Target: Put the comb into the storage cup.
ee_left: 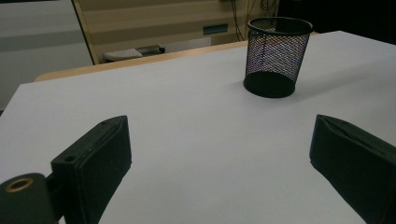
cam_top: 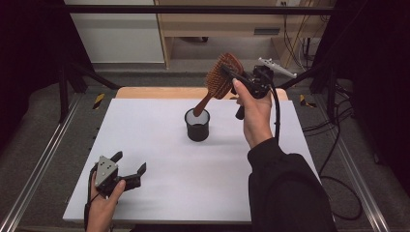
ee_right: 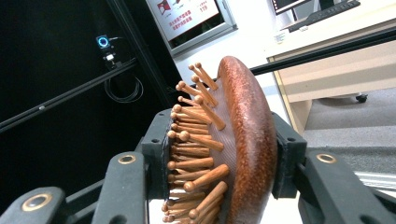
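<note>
While right jaws clamp the hairbrush (cam_top: 223,75), left jaws gape empty over the white table (cam_top: 159,145).

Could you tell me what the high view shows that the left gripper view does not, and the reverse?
High view alone: the right gripper raised over the table, shut on the head of a wooden hairbrush whose handle slants down toward the cup's mouth, plus both hands and a dark sleeve. Left gripper view alone: the left gripper seen along its own open jaws, low over the bare surface, and the cup's see-through mesh wall. Shared: the black mesh cup standing upright on the white table, with light wood furniture behind.
</note>
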{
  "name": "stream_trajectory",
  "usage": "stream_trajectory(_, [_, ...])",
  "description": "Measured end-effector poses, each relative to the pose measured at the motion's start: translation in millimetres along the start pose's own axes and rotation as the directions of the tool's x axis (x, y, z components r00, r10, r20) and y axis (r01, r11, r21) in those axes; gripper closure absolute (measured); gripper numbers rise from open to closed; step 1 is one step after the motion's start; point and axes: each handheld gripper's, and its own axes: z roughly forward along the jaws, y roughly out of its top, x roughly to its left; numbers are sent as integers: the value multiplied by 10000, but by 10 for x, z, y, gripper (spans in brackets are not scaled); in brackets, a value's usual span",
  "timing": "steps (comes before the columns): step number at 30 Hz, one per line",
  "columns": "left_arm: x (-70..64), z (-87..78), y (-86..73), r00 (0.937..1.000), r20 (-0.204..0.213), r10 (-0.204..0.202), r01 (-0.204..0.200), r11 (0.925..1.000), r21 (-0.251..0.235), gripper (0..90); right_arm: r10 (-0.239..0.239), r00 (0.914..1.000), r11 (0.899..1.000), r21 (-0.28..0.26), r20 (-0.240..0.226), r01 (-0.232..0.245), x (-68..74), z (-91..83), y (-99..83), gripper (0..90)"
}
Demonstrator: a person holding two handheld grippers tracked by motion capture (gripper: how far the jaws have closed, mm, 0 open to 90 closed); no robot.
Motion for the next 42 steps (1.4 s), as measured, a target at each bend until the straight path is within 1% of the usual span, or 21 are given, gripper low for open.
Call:
stream_trajectory(12, [0,1,2,10000,34,13,-13,10000,-14,59,-132,9998,9997,210,156,129,-13,74,-43,517])
stream_trajectory(42, [-1,2,3,9999,101,10,-9,10000,-28,59,-302,9993,9984,478,219,291,-28,160,-117,515])
